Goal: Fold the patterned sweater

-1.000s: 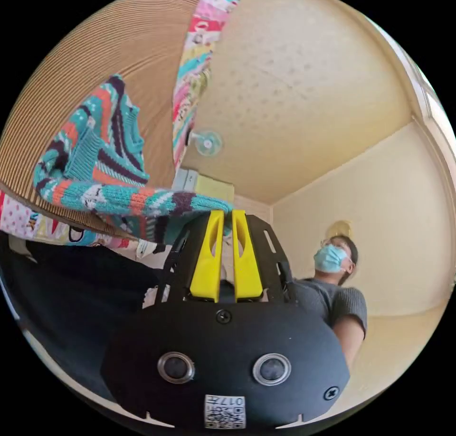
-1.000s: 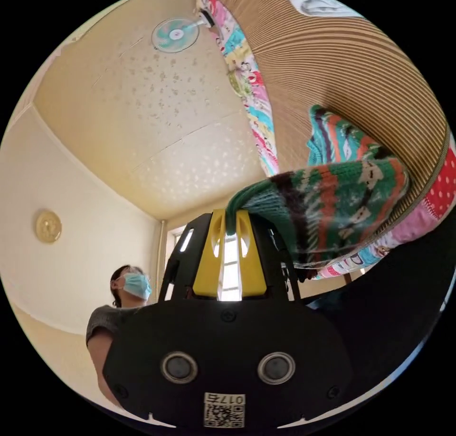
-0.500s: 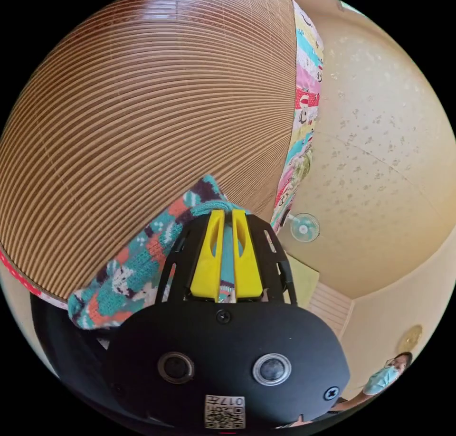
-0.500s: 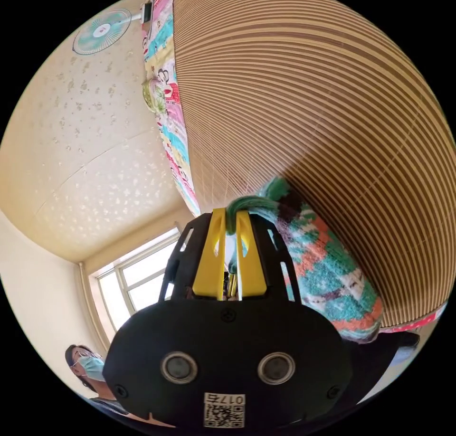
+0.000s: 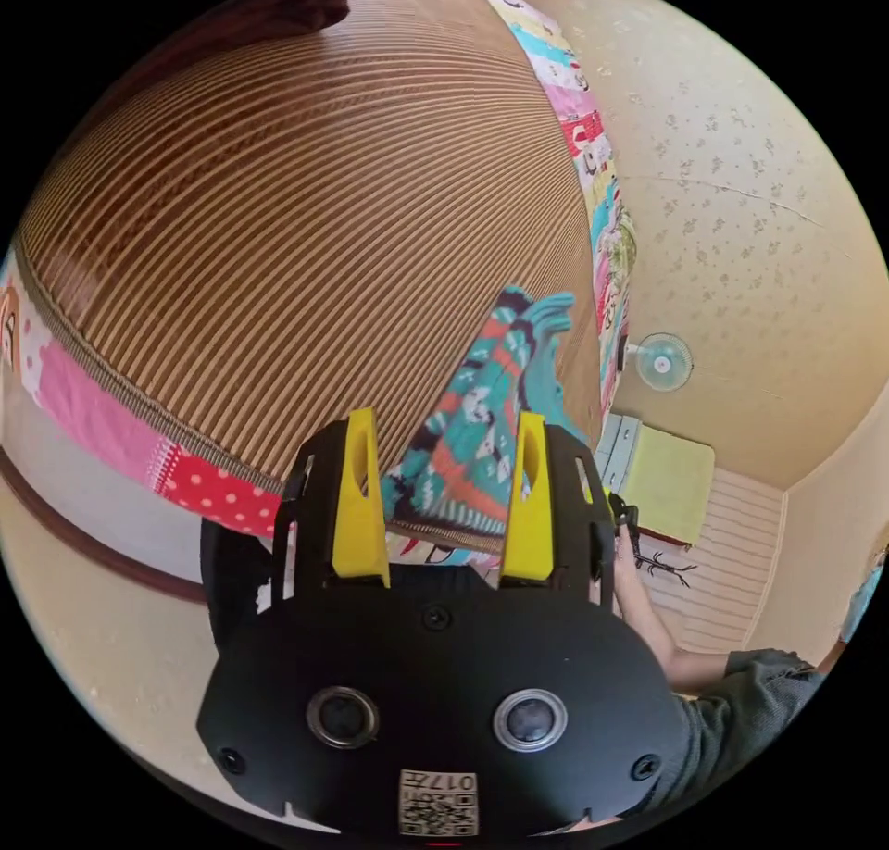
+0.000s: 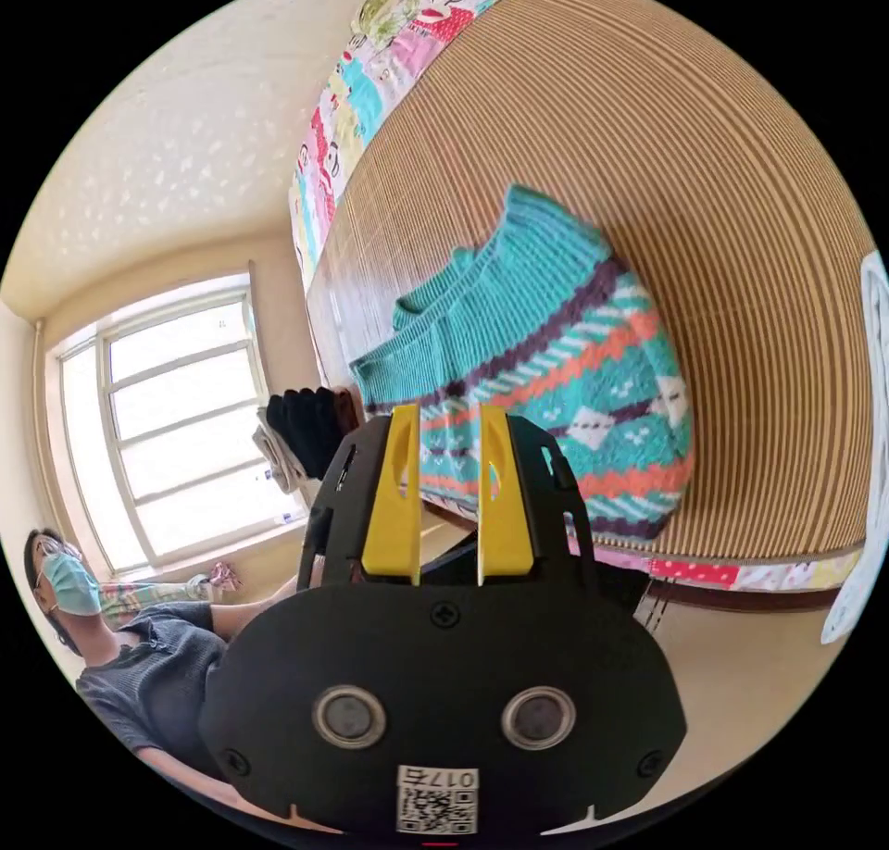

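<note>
The patterned sweater (image 6: 565, 378), teal with orange, purple and white bands, lies folded on the striped bamboo mat (image 6: 722, 193) near the bed's edge. Its ribbed teal collar end points away from me. In the left gripper view the same sweater (image 5: 472, 433) appears edge-on just beyond the jaws. My left gripper (image 5: 442, 424) is open, its yellow jaws wide apart and holding nothing. My right gripper (image 6: 444, 419) is open with a narrower gap, just short of the sweater's near edge and not touching it.
A cartoon-print sheet (image 5: 593, 156) borders the mat. A person (image 6: 139, 646) in a grey top sits by the window (image 6: 167, 424). A wall fan (image 5: 659, 361) and a yellow-green box (image 5: 662, 480) stand past the bed. Dark folded clothes (image 6: 306, 424) lie at the mat's far end.
Both grippers have let go of the sweater and drawn back from it; their jaws went from shut to open. The sweater now rests folded on the mat.
</note>
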